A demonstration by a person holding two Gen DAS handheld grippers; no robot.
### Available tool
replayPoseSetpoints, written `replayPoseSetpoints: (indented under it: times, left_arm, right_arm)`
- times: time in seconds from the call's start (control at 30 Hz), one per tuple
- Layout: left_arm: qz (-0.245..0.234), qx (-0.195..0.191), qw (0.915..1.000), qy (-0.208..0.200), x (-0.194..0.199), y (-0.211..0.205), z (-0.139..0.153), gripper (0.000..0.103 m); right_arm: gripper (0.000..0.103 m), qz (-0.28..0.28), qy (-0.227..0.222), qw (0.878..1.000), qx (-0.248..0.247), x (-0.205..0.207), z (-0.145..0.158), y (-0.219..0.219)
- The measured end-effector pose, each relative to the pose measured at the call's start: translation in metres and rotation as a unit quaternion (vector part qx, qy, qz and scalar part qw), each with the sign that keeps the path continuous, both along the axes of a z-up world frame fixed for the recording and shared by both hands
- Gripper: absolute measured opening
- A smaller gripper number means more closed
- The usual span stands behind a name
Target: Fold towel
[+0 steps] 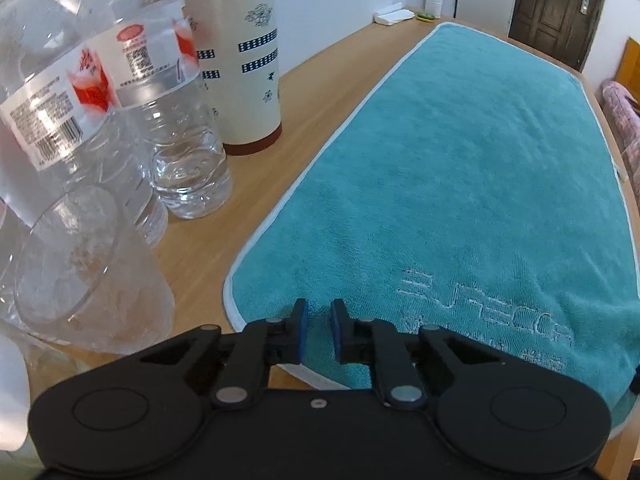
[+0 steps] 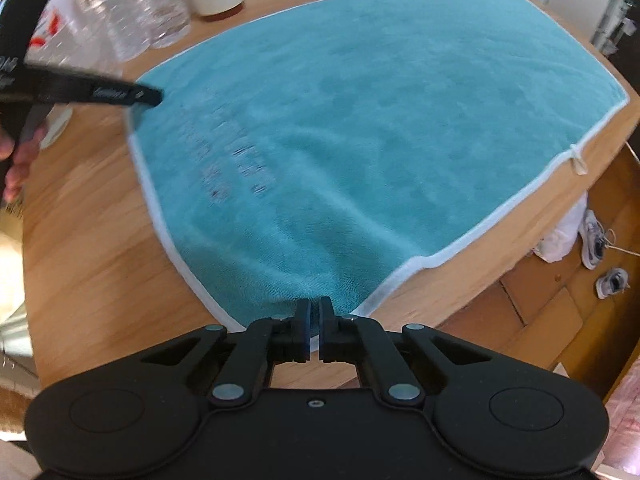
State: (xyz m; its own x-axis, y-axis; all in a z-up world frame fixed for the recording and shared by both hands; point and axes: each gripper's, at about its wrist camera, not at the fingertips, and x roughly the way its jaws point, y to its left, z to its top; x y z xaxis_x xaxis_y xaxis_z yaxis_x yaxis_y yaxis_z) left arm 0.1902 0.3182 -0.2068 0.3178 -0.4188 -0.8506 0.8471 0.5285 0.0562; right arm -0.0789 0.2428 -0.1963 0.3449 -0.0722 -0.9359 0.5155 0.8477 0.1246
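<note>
A teal towel [image 1: 460, 160] with a white hem lies spread flat on the wooden table [image 1: 248, 184], with embroidered lettering near its close end. My left gripper [image 1: 319, 316] hovers over the towel's near left corner, open, with a small gap between its blue pads and towel showing through. In the right wrist view the towel [image 2: 360, 120] reaches the table's right edge. My right gripper [image 2: 315, 308] is shut on the near right corner, white hem pinched between its pads. The left gripper [image 2: 148, 98] also shows there at upper left, held by a hand [image 2: 16, 160].
Left of the towel stand clear water bottles [image 1: 176, 120], a tall patterned cup [image 1: 244, 60] and a tilted clear glass [image 1: 80, 272]. A white jar [image 1: 434, 2] sits at the far end. Shoes [image 2: 600, 248] lie on the floor past the table's right edge.
</note>
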Motion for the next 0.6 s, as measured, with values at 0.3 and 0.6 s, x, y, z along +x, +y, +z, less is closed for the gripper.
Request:
replayPoseSetpoints:
  times: [0.3,0.6]
  left_arm:
    - [0.067,0.001,0.9977,-0.001,0.016,0.013,0.009,0.046]
    - [0.088,0.006,0.9961,-0.010,0.026,0.009,-0.003,0.056]
  right_arm:
    - [0.031,-0.004,-0.009,0.999,0.043,-0.024,0.004,0.009]
    - [0.041,0.030,0.006,0.999,0.039,-0.011,-0.020,0.028]
